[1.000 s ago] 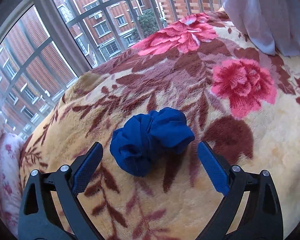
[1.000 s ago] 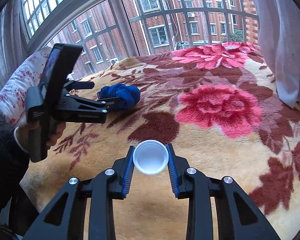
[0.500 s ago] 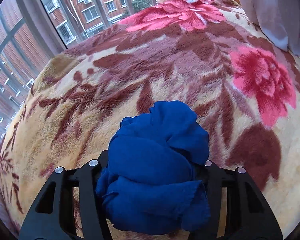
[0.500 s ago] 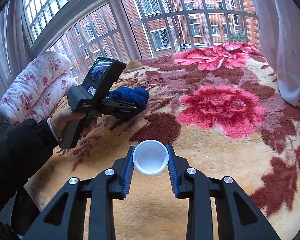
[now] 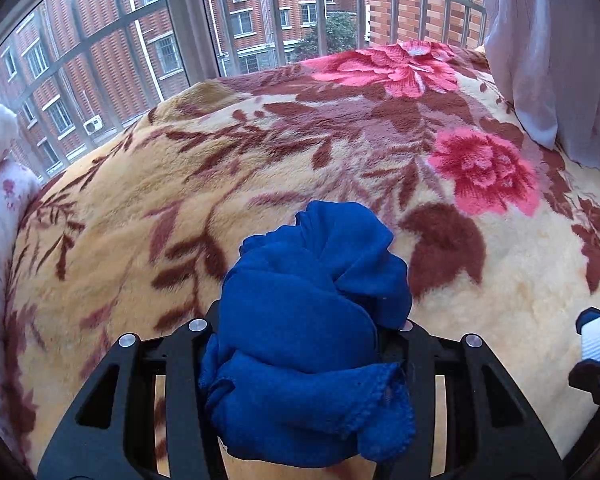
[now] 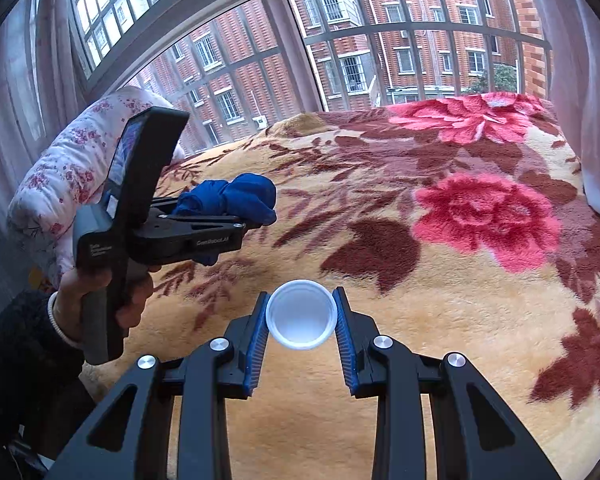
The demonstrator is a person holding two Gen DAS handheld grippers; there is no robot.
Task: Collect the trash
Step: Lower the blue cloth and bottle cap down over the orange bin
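A crumpled blue cloth (image 5: pixel 308 332) fills the jaws of my left gripper (image 5: pixel 304 328), which is shut on it and holds it above the floral blanket (image 5: pixel 180 200); the fingertips are hidden by the cloth. In the right wrist view the left gripper (image 6: pixel 236 216) holds the same blue cloth (image 6: pixel 236 196) off the bed at the left. My right gripper (image 6: pixel 301 316) is shut on a small white plastic cup (image 6: pixel 301 314), its open mouth facing the camera, held over the blanket (image 6: pixel 420 280).
A flowered pillow roll (image 6: pixel 68 168) lies at the bed's left edge by the window (image 6: pixel 340 60). A pale curtain (image 5: pixel 548 48) hangs at the right. The person's left hand and dark sleeve (image 6: pixel 28 352) are at lower left.
My left gripper closed around the blue cloth and lifted it off the blanket, pulling back toward the left. My right gripper kept the white cup and barely moved.
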